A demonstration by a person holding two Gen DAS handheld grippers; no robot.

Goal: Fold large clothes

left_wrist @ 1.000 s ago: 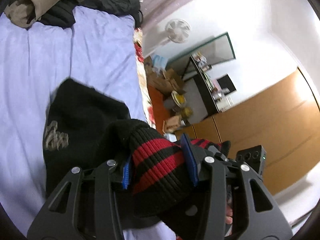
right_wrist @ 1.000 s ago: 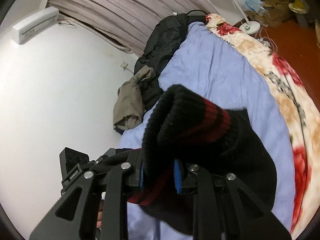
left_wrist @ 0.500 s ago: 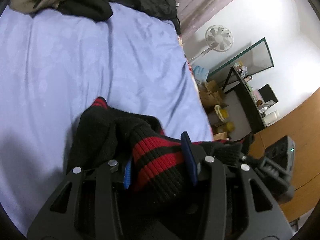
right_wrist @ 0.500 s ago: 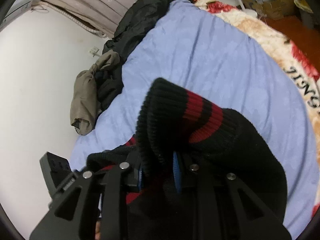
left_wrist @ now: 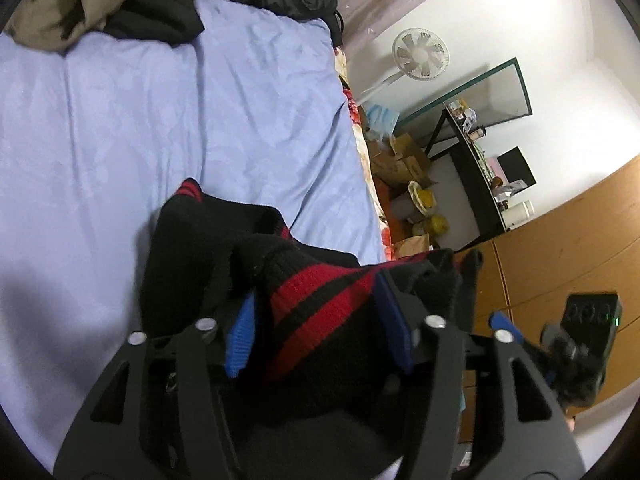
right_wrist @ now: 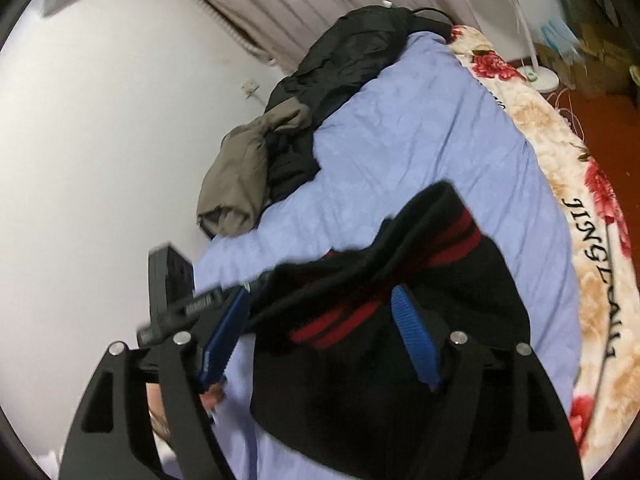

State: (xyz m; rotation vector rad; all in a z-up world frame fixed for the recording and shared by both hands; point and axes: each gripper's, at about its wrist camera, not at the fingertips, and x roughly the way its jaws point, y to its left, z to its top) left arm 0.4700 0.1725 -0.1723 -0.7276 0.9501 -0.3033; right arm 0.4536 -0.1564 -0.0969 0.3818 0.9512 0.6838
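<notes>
Knitwear sits bunched at the near edge of the lilac bedsheet (left_wrist: pixel 168 120): the black sweater (right_wrist: pixel 380 360), its red-striped ribbed hem (left_wrist: pixel 320 296) doubled over, lies where you lowered the fold. Your left gripper (left_wrist: pixel 316 332) and right gripper (right_wrist: pixel 320 332) are both opening, the cloth between the spreading jaws, apparently to release it flat.

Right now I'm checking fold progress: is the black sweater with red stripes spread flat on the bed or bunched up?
Bunched up. The black sweater sits heaped in thick overlapping folds on the lilac sheet, its red-striped ribbing doubled over.
</notes>
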